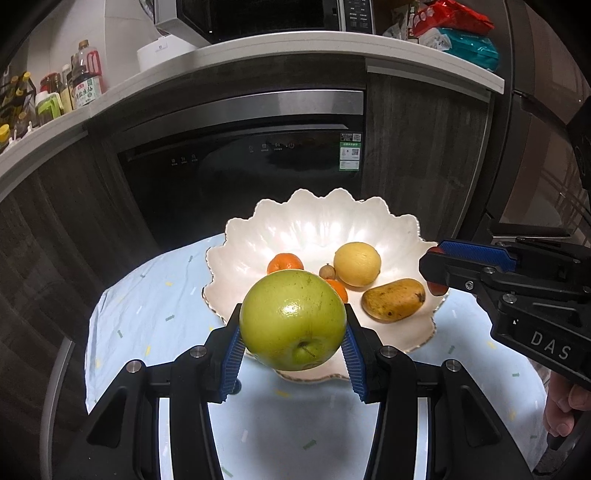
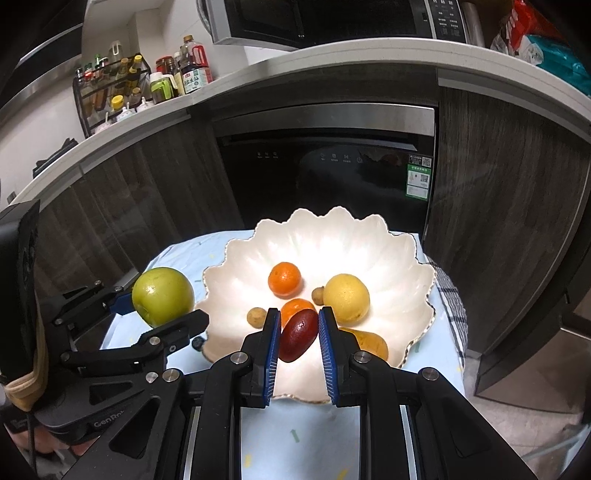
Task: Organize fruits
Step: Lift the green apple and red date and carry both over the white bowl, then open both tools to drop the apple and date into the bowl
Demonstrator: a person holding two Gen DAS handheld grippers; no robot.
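My left gripper [image 1: 293, 325] is shut on a green apple [image 1: 293, 325] and holds it above the near left rim of a white scalloped bowl [image 1: 321, 225]. The apple also shows in the right wrist view [image 2: 163, 296]. My right gripper [image 2: 298, 325] is shut on a dark red oval fruit [image 2: 298, 334] over the bowl's [image 2: 332, 229] near part. In the bowl lie two oranges [image 2: 284, 278] [image 2: 295, 305], a yellow lemon [image 2: 347, 297], a mango [image 1: 393, 299] and small brown longans [image 2: 256, 317].
The bowl stands on a small table with a light blue cloth [image 1: 155, 306]. Behind it is a black dishwasher [image 1: 240, 170] under a white counter [image 1: 258, 51] with bottles [image 1: 85, 75] and a microwave [image 1: 258, 14].
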